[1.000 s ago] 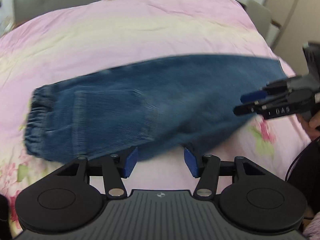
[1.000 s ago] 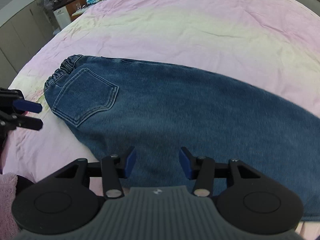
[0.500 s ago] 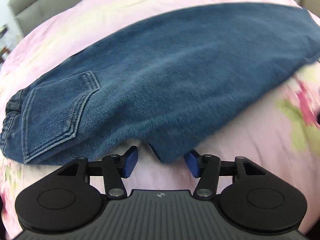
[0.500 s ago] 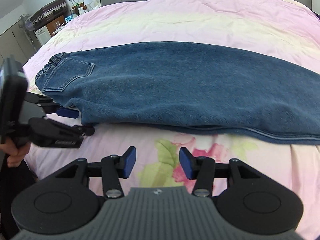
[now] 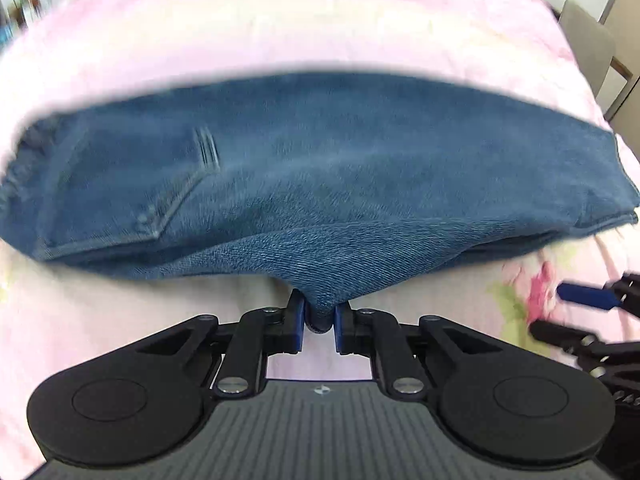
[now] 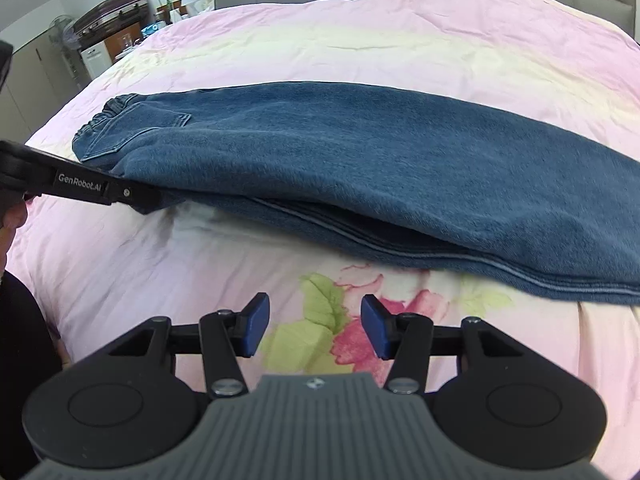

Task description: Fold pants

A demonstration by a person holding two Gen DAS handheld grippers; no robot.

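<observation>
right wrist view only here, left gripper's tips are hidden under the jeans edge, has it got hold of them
Observer: Yes. In the left wrist view the left gripper is shut on a point of the near edge of the jeans.
Operator: where along the jeans
Observer: Near the crotch corner, right of the back pocket.
Operator: does left see my gripper
Observer: Yes, the right gripper shows at its right edge, open, over the floral bedspread, clear of the denim.
</observation>
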